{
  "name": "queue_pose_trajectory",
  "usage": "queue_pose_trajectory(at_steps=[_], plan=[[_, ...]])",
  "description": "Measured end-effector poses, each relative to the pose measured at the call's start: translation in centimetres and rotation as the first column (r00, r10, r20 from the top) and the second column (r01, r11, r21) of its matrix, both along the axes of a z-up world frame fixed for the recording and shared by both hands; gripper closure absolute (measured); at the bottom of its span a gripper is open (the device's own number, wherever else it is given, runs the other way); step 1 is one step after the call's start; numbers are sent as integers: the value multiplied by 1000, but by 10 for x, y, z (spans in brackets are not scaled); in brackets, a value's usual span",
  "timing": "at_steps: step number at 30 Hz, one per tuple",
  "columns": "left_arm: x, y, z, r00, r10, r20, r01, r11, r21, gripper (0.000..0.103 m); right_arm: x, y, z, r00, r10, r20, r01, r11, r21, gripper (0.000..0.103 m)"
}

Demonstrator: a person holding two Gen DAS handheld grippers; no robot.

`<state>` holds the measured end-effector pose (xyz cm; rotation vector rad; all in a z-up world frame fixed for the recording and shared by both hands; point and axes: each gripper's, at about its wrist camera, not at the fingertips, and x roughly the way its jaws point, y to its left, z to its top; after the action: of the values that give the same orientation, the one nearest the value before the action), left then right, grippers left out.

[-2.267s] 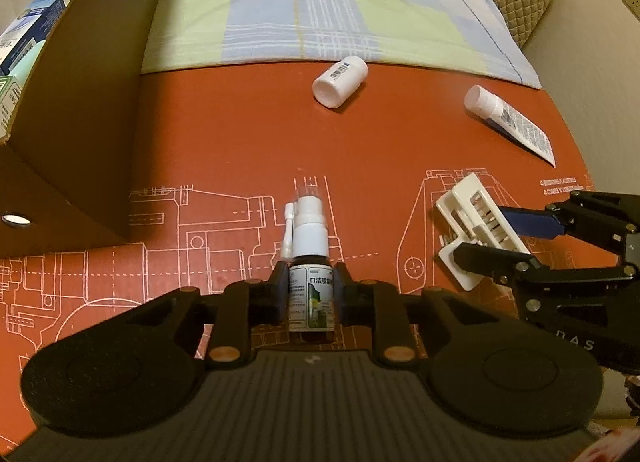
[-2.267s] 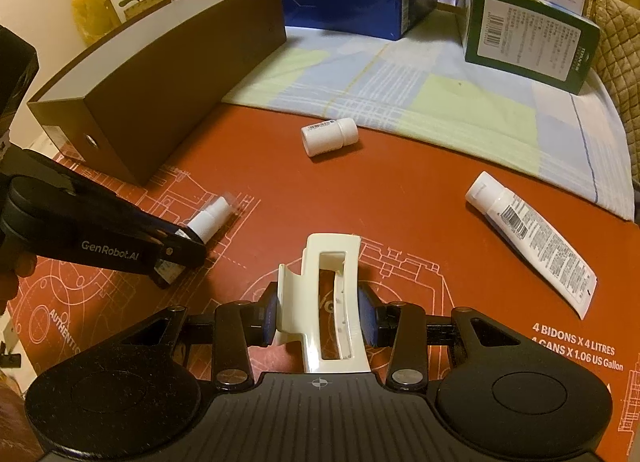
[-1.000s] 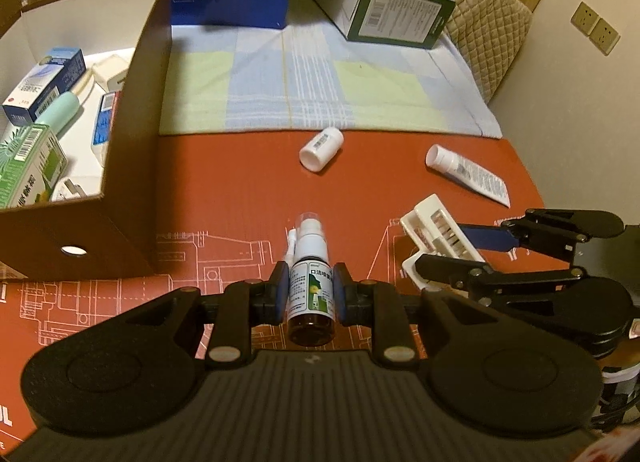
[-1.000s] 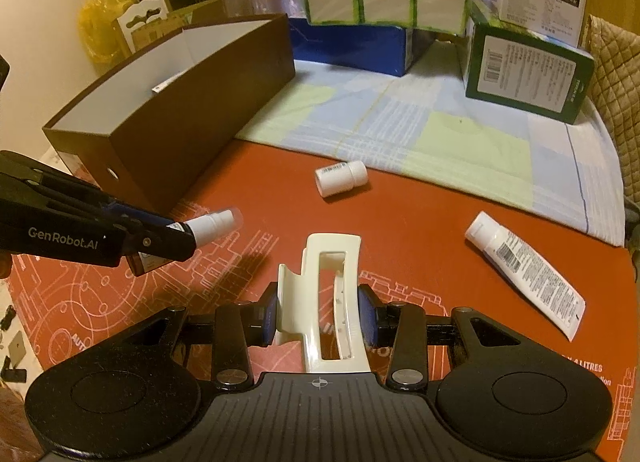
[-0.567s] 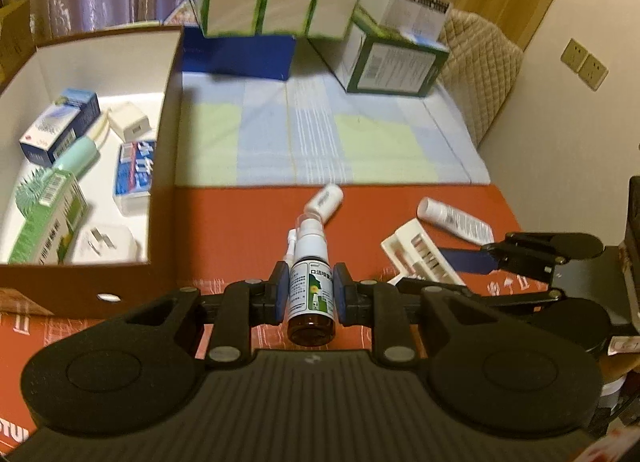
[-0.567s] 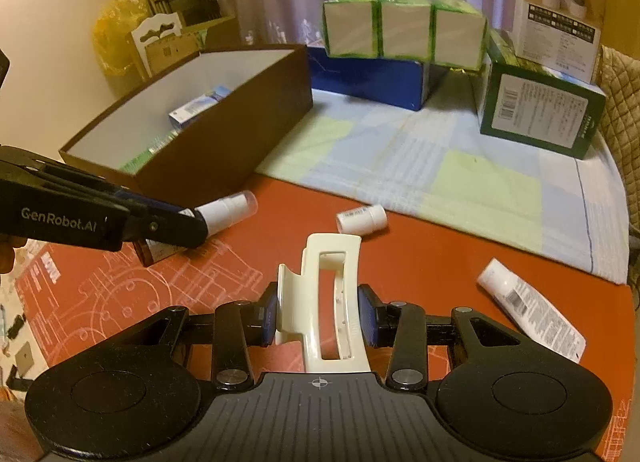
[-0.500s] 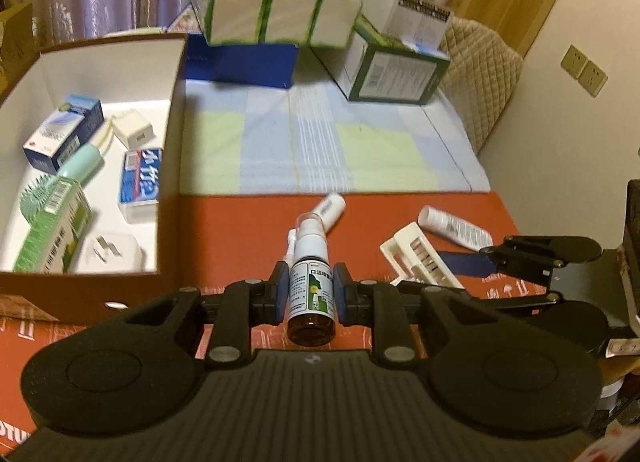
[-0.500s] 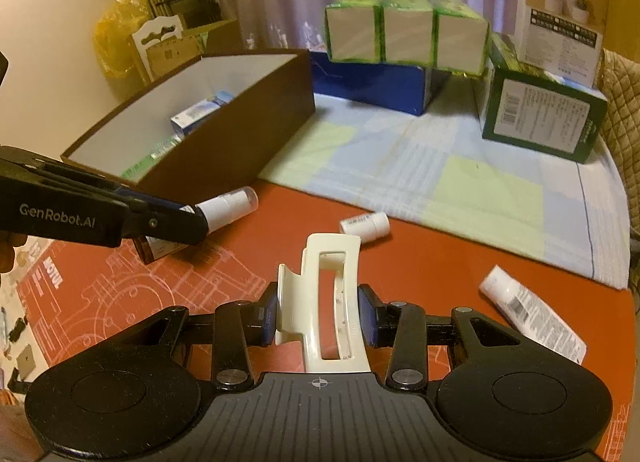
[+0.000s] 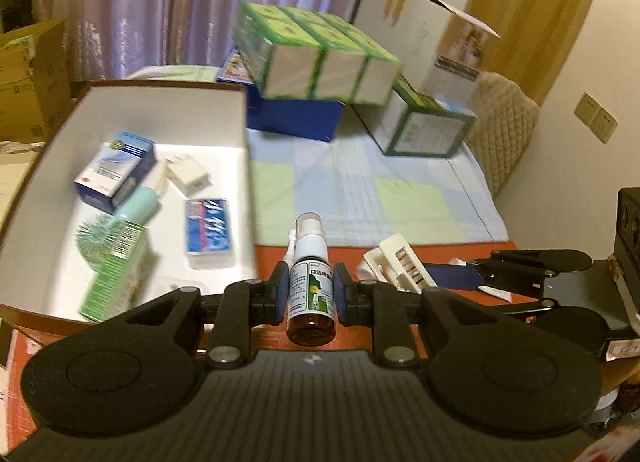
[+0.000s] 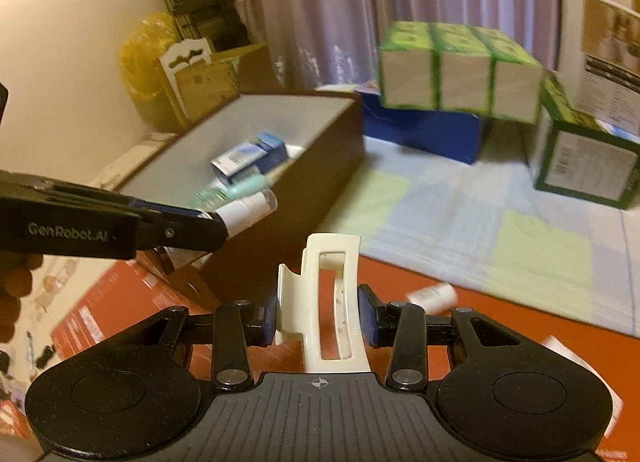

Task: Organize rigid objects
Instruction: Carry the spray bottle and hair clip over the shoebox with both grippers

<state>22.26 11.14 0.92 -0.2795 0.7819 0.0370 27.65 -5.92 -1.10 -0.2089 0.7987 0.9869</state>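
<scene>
Grippers up: our left gripper (image 9: 310, 292) clamps the small brown spray bottle with its white nozzle (image 9: 310, 282), our right gripper (image 10: 319, 320) pinches the cream plastic hair claw clip (image 10: 326, 302). Both hang above the orange mat (image 10: 500, 326); beyond, the brown white-lined cardboard box (image 9: 160, 134) holds packets.

This is a room in a home, used partly for storage. Mauve curtains (image 9: 132, 6) hang across the back wall, and a quilted beige cushion (image 9: 504, 134) leans at the table's far right corner under a wall socket plate (image 9: 596, 118). A checked cloth (image 10: 480, 218) covers the table's far edge, where retail cartons (image 10: 456, 70) are stacked. A folding step ladder (image 10: 196, 2) and a yellow plastic bag (image 10: 140, 54) stand against the wall.
</scene>
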Motion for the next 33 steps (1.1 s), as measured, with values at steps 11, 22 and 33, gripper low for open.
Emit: queue_pose_trajectory(at_steps=[11, 22, 33], plan=[[-12, 78, 10, 995, 100, 20, -101, 994, 37, 84, -4, 83, 15, 997, 66, -26, -65, 997, 48, 66], [-9, 137, -8, 988, 147, -36, -145, 988, 51, 84, -2, 147, -1, 997, 58, -60, -58, 998, 0, 66], [6, 168, -46, 980, 144, -140, -136, 989, 66, 84, 4, 180, -25, 997, 43, -57, -48, 995, -88, 66]])
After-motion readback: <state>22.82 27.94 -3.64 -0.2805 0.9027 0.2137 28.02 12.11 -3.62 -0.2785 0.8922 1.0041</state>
